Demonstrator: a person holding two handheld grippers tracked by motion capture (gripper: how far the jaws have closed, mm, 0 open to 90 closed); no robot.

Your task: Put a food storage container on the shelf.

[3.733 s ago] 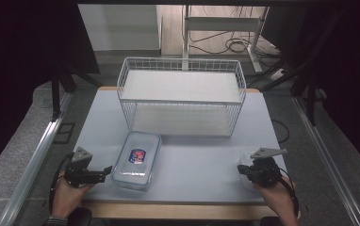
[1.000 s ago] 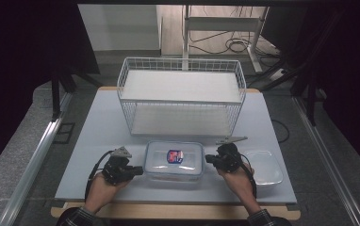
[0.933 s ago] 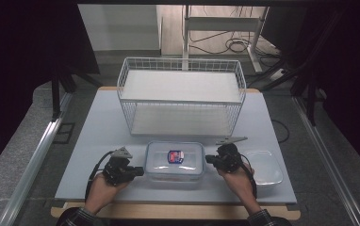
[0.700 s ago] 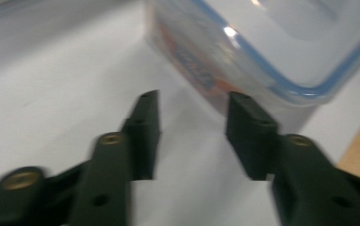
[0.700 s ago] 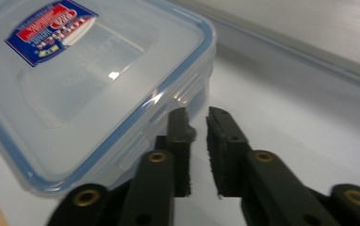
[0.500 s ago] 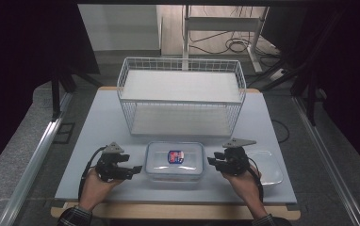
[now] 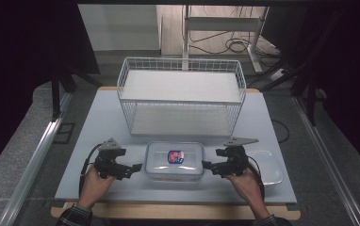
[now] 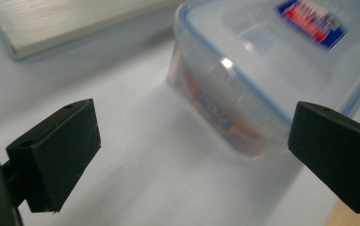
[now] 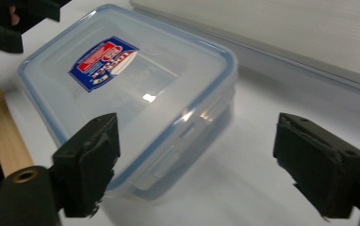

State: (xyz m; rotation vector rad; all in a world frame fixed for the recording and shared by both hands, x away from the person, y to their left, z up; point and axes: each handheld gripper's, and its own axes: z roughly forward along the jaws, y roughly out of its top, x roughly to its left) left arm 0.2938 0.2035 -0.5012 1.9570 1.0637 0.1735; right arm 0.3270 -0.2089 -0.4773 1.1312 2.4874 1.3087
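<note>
Grippers have backed off since half a second ago: the left gripper (image 7: 135,167) sits slightly farther from the clear lidded container (image 7: 175,160), and the right gripper (image 7: 207,165) has drawn a little off the container's right end. A second ago both stood closer in against its short ends. The container has not shifted over that time; 3.7 s ago it lay turned lengthwise near the front left, with both grippers out at the table's front corners.

Container (image 8: 267,70) now lies flat near the front middle of the table (image 7: 98,122), long side across, blue-and-red label (image 9: 103,62) facing up, just in front of the white wire basket (image 7: 182,96).

Left gripper (image 8: 192,146): jaws wide apart, empty, container end between and beyond them, no contact visible. Right gripper (image 9: 197,165): jaws wide apart, empty, one jaw overlapping the container's near corner in view; I cannot tell if it touches.

Surface: pale grey-blue tabletop with a wooden front edge (image 7: 168,212). A second clear container (image 7: 268,167) rests at front right, just beside the right hand (image 7: 244,181). Dark surroundings, cables on the floor behind.

Open tabletop lies left of the left hand (image 7: 95,181) and along both sides of the basket.
</note>
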